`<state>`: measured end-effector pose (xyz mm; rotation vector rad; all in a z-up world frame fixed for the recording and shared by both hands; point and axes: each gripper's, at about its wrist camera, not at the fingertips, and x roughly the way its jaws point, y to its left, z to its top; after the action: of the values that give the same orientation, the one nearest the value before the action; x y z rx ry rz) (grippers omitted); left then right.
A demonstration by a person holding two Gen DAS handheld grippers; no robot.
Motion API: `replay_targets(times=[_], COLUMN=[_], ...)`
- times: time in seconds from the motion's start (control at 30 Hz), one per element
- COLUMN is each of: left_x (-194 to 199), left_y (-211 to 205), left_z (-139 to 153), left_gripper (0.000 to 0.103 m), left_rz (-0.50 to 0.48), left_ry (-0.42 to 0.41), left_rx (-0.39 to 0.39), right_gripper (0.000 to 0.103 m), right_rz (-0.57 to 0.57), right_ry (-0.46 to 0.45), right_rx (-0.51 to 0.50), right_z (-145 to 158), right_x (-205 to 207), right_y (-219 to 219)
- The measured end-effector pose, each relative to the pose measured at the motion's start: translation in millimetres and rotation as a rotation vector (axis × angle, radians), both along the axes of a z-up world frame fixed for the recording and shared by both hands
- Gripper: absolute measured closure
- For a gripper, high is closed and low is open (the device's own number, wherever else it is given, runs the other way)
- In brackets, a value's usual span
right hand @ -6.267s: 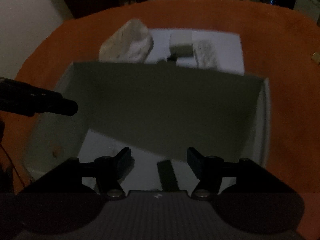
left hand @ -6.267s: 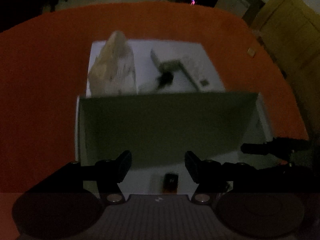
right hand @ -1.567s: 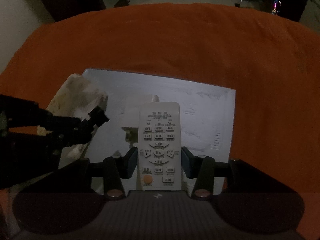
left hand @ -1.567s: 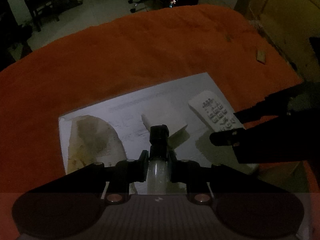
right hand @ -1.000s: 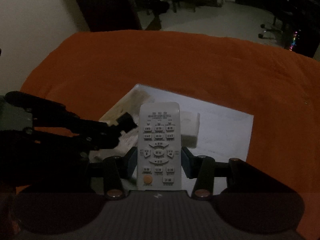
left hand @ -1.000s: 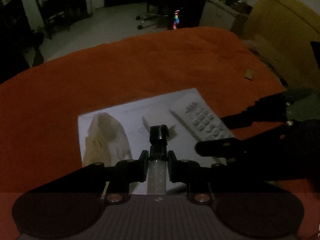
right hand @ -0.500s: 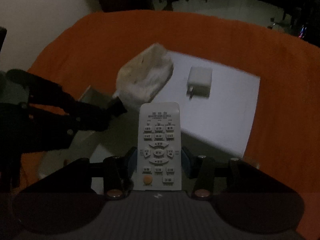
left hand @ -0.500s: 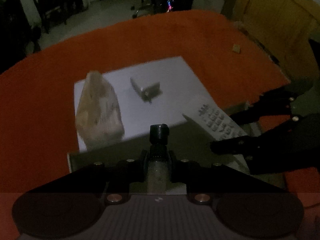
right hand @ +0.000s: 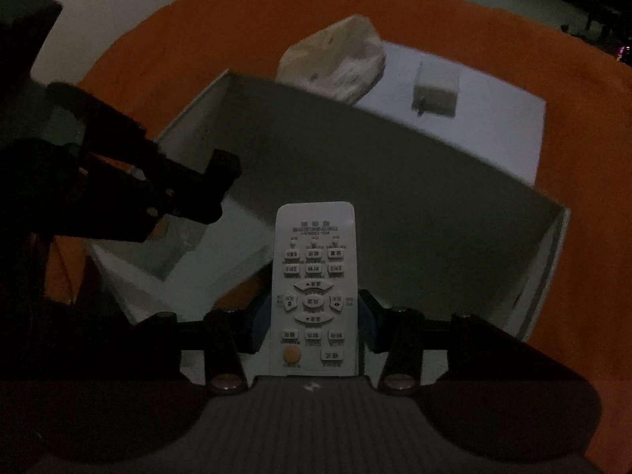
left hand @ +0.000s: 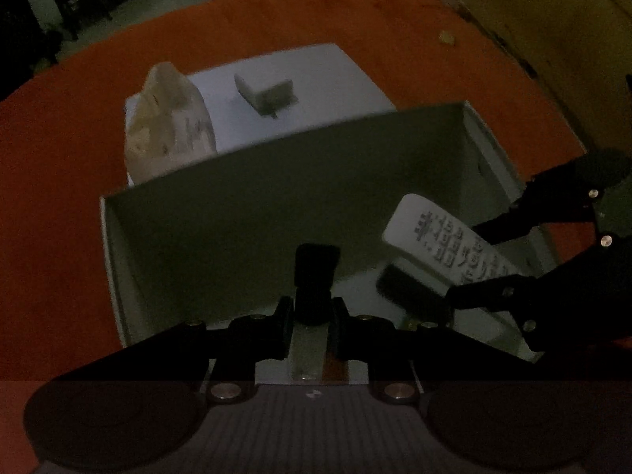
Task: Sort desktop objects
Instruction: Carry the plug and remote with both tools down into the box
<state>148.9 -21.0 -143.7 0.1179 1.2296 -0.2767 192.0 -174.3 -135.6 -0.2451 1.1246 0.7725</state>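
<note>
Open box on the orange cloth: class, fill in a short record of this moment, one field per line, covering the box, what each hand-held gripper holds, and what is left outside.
box: open white box on the orange cloth
left hand-held gripper: shut on a small black-capped bottle, above the box
right hand-held gripper: shut on a white remote control, above the box
still outside: crumpled bag and white charger on the white sheet beyond the box

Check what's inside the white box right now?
In the box hang the remote and the black-capped tube, each clamped in a gripper. A dark item lies on its floor; the near floor is covered.
</note>
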Motion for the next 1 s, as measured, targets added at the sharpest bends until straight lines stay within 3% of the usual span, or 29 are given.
replay_targets(times=[0.37, 0.57, 0.83, 1.0], left_x=[-9.9, -7.7, -4.2, -7.7], left_y=[-14.1, -22.5, -32.1, -36.9], left_z=[-43.3, -62.8, -82.9, -91.4], left_gripper=[0.087, 0.087, 0.087, 0.087], left_rz=[-0.011, -0.034, -0.046, -0.045], left_ry=[0.086, 0.119, 0.166, 0.177], left_rx=[0.024, 0.04, 0.051, 0.048], right_gripper=[0.054, 0.054, 0.054, 0.054], right_rz=[0.024, -0.039, -0.116, -0.163], right_ry=[0.018, 0.038, -0.07, -0.047], right_rx=[-0.127, -0.161, -0.17, -0.162], right_z=[-55.1, -80.0, -82.5, -87.1], right_x=[-8.5, -4.0, -12.5, -9.1], right_y=[14.3, 15.9, 20.0, 14.0])
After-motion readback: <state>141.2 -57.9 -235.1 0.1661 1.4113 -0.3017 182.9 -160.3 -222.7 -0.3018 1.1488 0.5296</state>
